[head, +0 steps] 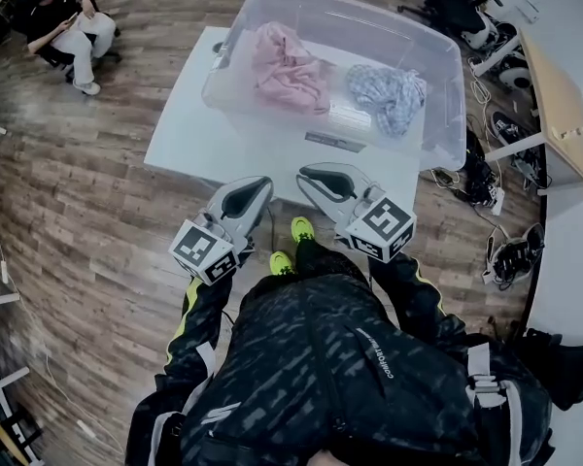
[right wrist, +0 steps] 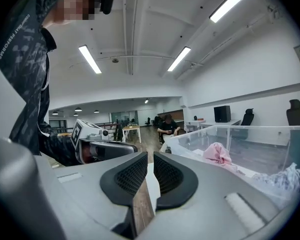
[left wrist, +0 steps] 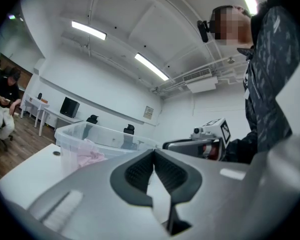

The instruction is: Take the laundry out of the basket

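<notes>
1. The left gripper [head: 256, 190] has its jaws pressed together with nothing between them. The right gripper [head: 311, 176] is all but shut, only a thin slit showing between its pads, and it too carries nothing.
2. Both grippers are held side by side close in front of the person, tips toed in toward each other, near the front edge of the white table [head: 189, 129].
3. The basket [head: 355, 6], a clear plastic bin, stands on that table ahead of both grippers and well apart from them. Its long side runs across their line of reach.
4. All the laundry is inside the bin: a pink garment [head: 287, 66] and a blue checked garment [head: 389, 93], apart from each other.
5. The pink garment lies ahead of the pair, roughly on the line between them. It is bunched, and its longer run leads away from the grippers. In the left gripper view it shows ahead and to the left of the jaws, in the right gripper view ahead and to the right.
6. The checked garment lies farther right, ahead and well to the right of the right gripper, which is clearly the nearer one to it.
7. The bin's near wall stands between the jaws and both garments, so the reach probably has to go forward, over the rim and down, with the jaws opened first.
8. Judged from this, the removal has not begun.
</notes>
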Motion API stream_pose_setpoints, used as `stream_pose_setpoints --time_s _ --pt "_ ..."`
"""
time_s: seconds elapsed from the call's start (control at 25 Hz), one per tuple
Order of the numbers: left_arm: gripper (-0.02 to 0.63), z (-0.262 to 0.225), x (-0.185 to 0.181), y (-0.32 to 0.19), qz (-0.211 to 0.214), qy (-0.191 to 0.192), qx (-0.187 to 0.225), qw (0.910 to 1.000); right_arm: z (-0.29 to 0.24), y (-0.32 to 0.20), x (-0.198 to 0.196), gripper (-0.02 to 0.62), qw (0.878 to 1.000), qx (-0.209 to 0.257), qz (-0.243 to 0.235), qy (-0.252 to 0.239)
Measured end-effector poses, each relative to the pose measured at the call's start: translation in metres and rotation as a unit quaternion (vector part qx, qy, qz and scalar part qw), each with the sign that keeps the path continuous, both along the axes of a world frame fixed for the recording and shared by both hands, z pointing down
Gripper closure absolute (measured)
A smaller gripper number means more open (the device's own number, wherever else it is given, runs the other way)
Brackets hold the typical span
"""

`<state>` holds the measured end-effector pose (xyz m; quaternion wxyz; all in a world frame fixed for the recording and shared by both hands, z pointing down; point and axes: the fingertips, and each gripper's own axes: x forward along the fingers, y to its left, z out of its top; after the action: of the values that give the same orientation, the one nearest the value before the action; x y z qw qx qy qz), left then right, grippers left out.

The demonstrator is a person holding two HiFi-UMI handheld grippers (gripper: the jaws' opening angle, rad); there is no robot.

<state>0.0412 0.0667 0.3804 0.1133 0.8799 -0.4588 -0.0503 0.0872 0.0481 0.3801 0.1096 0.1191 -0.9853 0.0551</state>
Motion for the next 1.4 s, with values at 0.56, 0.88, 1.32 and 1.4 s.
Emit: stream_pose_setpoints --time_s 0.56,0.88,1.32,1.4 --pt "0.598 -0.093 -0.085 -0.126 -0.062 -0.084 0.093 0.9901 -0.059 -0.127 -0.007 0.568 0.997 0.075 0.004 0.005" --pt "0.598 -0.116 -0.039 -0.212 -0.005 -0.08 0.114 0.9903 -0.072 -0.196 -0.017 0.557 0.994 0.1 -0.013 0.045" --pt "0.598 -0.058 -0.033 -0.302 0.014 -0.086 0.049 0.995 -0.002 -0.267 -0.037 0.485 0.99 0.058 -0.037 0.121" --pt "0.598 -0.044 -0.033 -0.317 0.016 -0.086 0.033 0.9956 0.013 -0.276 -0.04 0.482 0.99 0.043 -0.037 0.128"
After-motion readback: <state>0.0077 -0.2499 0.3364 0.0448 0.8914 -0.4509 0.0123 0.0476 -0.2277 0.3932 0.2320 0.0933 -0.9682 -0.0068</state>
